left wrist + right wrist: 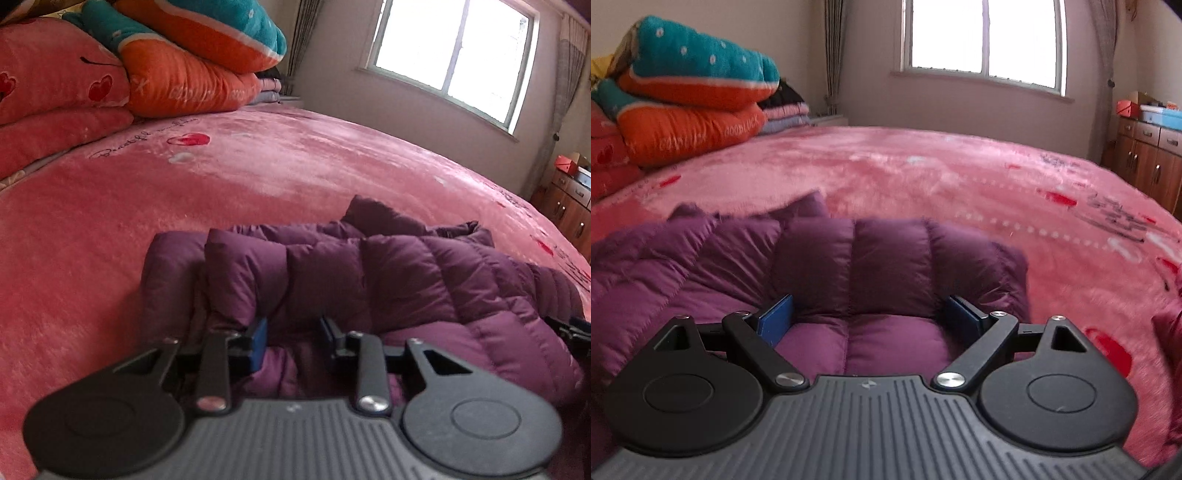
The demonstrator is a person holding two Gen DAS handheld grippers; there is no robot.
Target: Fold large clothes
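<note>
A purple quilted puffer jacket (406,266) lies bunched on the pink bed cover. My left gripper (293,330) is at its near left edge, and its narrow jaws pinch a puffy fold of the jacket between the blue pads. In the right wrist view the same jacket (886,251) fills the lower middle. There my right gripper (870,314) stands wide open low over the jacket's near right edge. Two quilted panels sit between its blue pads (775,317) without being squeezed.
The pink fleece bed cover (258,166) stretches far ahead. Folded quilts in orange and teal (694,107) are stacked at the back left. A window (982,37) is in the far wall, and a wooden cabinet (1145,166) stands at the right.
</note>
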